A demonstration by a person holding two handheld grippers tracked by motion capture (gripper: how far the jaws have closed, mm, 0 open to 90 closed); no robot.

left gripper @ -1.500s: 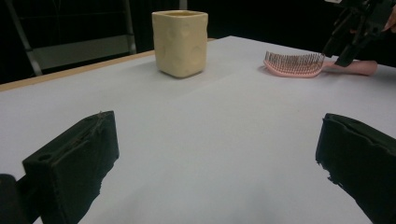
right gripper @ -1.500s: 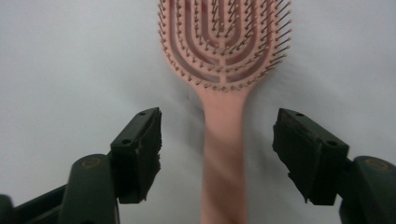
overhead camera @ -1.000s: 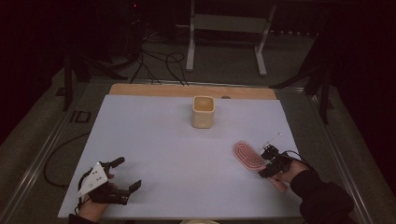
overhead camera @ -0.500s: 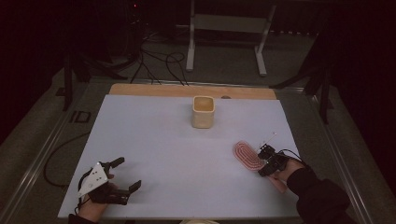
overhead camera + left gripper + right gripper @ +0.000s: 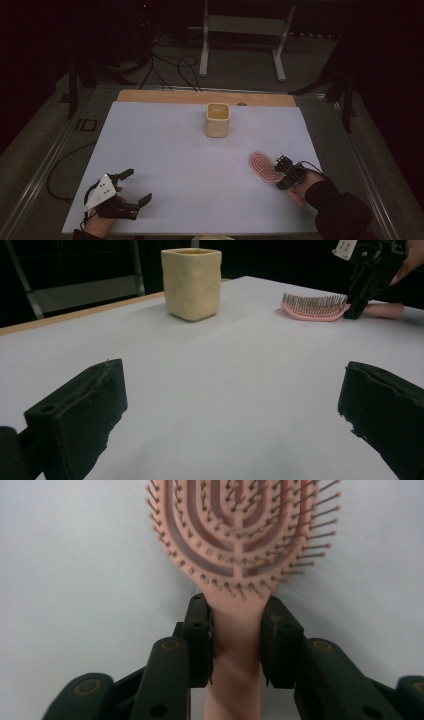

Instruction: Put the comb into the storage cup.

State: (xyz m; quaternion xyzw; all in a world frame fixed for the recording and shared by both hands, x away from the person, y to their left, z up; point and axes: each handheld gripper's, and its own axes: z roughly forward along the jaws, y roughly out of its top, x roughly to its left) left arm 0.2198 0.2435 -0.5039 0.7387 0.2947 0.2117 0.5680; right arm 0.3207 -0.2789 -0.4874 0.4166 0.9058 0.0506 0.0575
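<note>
Grasp step: right gripper jaws just closing, pads clamping brush neck, lower centre. Left gripper wide open, empty. Next: likely lift toward cup.

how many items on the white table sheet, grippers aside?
2. A cream square ceramic cup stands at the far centre; a pink plastic hairbrush lies bristles-up at the near right, its handle between the right gripper jaws.
</note>
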